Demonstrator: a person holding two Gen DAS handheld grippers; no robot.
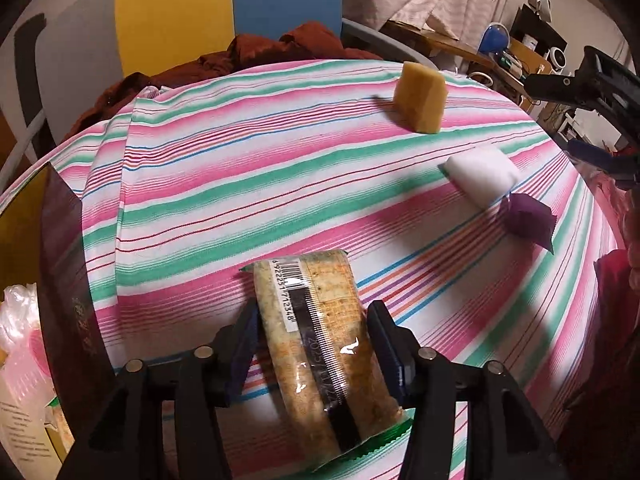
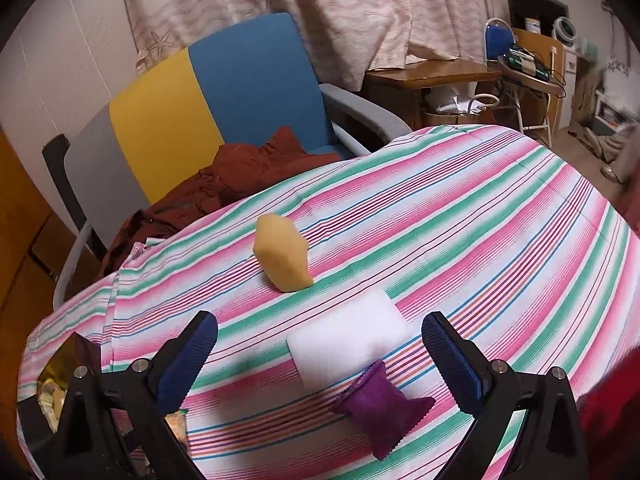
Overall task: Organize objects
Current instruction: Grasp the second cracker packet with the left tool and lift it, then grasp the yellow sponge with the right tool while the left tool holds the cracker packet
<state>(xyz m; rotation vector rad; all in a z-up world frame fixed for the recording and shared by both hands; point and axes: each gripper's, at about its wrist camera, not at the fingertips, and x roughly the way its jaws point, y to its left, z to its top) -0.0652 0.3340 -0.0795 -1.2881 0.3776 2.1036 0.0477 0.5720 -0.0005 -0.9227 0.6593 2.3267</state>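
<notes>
The left gripper has its dark blue-padded fingers closed against the sides of a long clear-wrapped packet of brown crackers with a barcode strip, lifted above the striped pink, green and white cloth on the tabletop. The packet's near end is cut off behind the black finger frame.

The right gripper hangs with its fingers spread wide and nothing between the pads; below the gap lie a small purple crinkle-edged sachet and, touching it, a white foam block. Farther back stands a yellow sponge block, apart from both.

At the left edge of the left wrist view a dark, glossy open box holds pale plastic-wrapped things, too cut off to make out.

Beyond the tabletop a chair with yellow and blue back panels carries a crumpled rust-brown garment.
</notes>
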